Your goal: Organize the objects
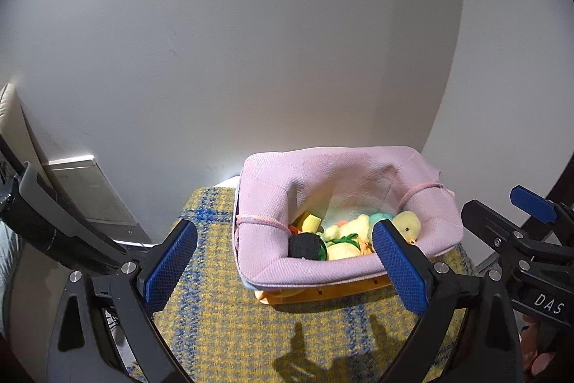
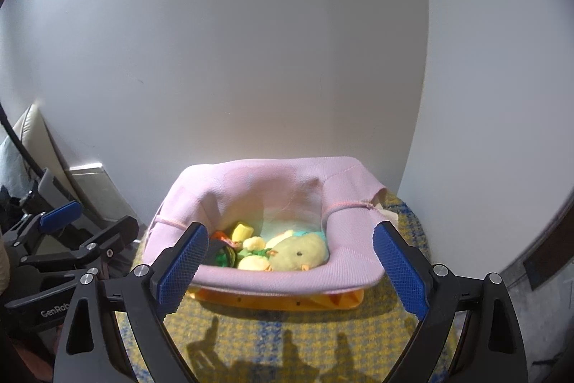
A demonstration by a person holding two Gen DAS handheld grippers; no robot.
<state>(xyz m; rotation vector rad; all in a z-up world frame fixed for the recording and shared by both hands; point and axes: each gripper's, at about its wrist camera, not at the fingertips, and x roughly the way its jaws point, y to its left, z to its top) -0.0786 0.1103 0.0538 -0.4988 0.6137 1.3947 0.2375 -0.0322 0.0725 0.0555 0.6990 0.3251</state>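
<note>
A pink fabric-lined basket (image 1: 315, 271) (image 2: 287, 279) on an orange base sits on a yellow-and-blue checked cloth (image 1: 222, 329) (image 2: 272, 340). Inside lie soft toys: a yellow chick (image 1: 407, 225) (image 2: 301, 252), a black roll (image 1: 305, 246), a yellow block (image 1: 310, 222) (image 2: 242, 231) and other small plush pieces. My left gripper (image 1: 285, 266) is open and empty, just in front of the basket's near rim. My right gripper (image 2: 290, 270) is open and empty, with the basket's near rim between its fingers.
A white wall stands close behind the basket. A flat grey panel (image 1: 89, 189) (image 2: 97, 189) leans against the wall at the left. The right gripper's body (image 1: 520, 239) shows at the right of the left wrist view; the left gripper's body (image 2: 71, 246) shows at the left of the right wrist view.
</note>
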